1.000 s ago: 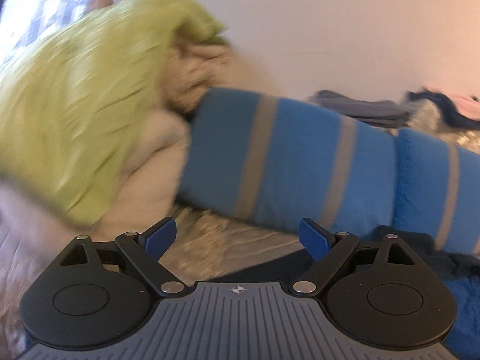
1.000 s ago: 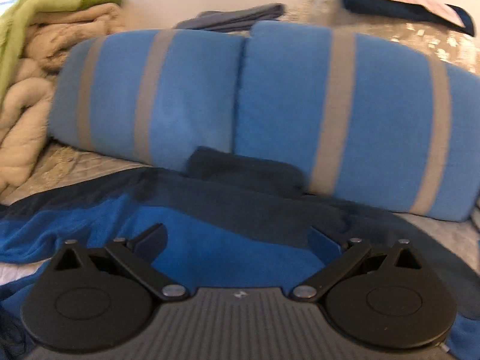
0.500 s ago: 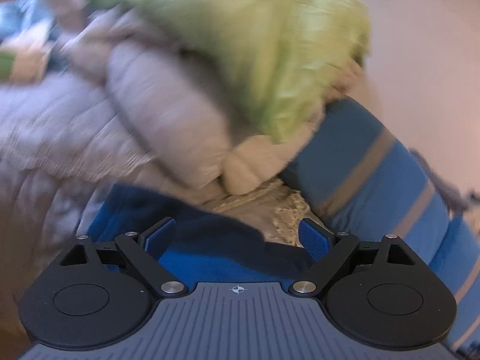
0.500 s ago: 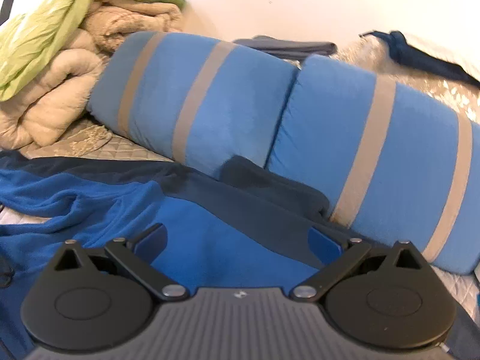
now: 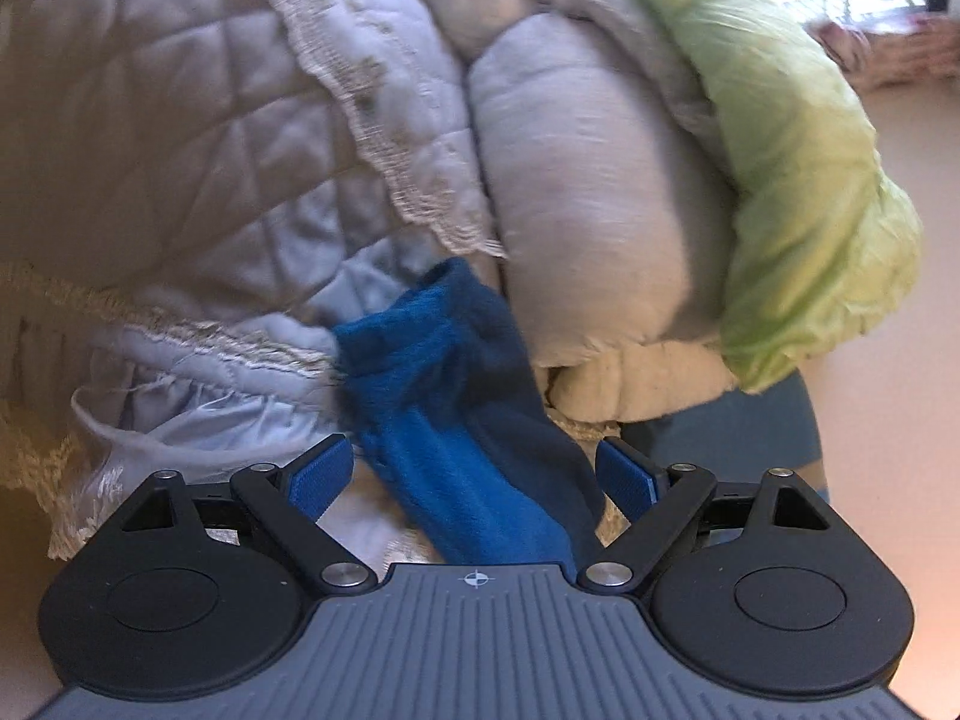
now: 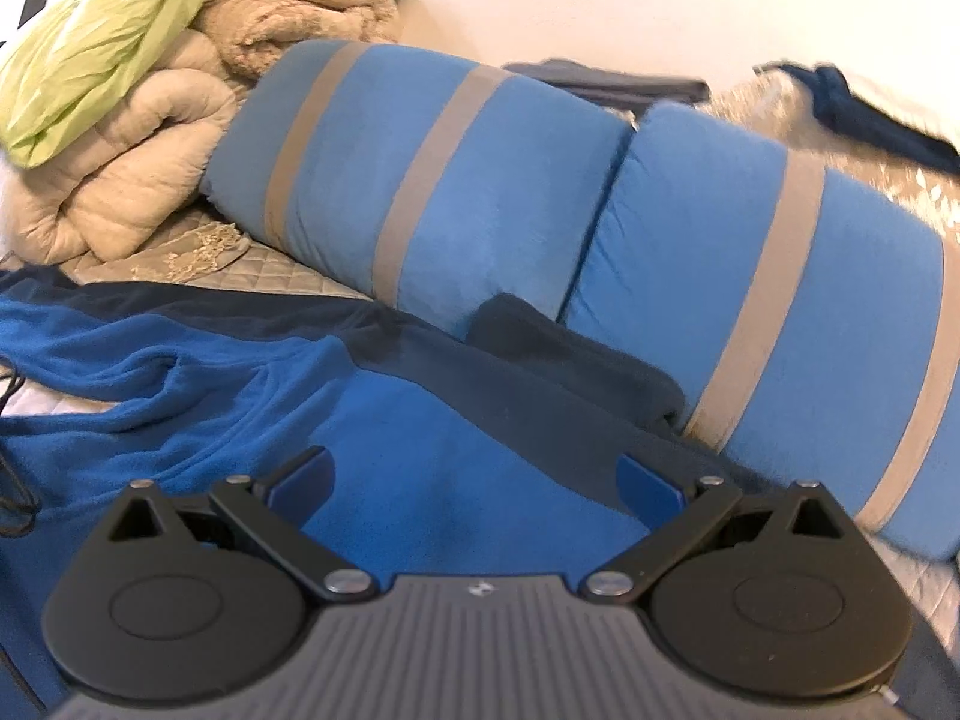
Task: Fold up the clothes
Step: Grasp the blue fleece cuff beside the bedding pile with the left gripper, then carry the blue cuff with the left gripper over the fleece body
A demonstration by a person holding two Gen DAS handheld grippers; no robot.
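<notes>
A blue fleece garment with dark navy panels (image 6: 372, 420) lies spread on the quilted bed in front of the pillows. Its sleeve (image 5: 456, 414) runs between the open jaws of my left gripper (image 5: 474, 477) toward the folded bedding, cuff end away from me. My right gripper (image 6: 474, 480) is open just above the garment's body, near its navy collar area (image 6: 540, 336). Neither gripper holds cloth.
Two blue pillows with grey stripes (image 6: 480, 192) lie behind the garment. A pile of beige quilts and a green blanket (image 6: 120, 90) sits at the left, and fills the left wrist view (image 5: 600, 210). Dark clothes (image 6: 870, 114) lie behind the pillows. A black cable (image 6: 12, 396) lies at the left.
My left gripper has swung left, from facing the pillows to facing the quilt pile, and now straddles the sleeve. My right gripper shifted slightly, staying open over the garment.
</notes>
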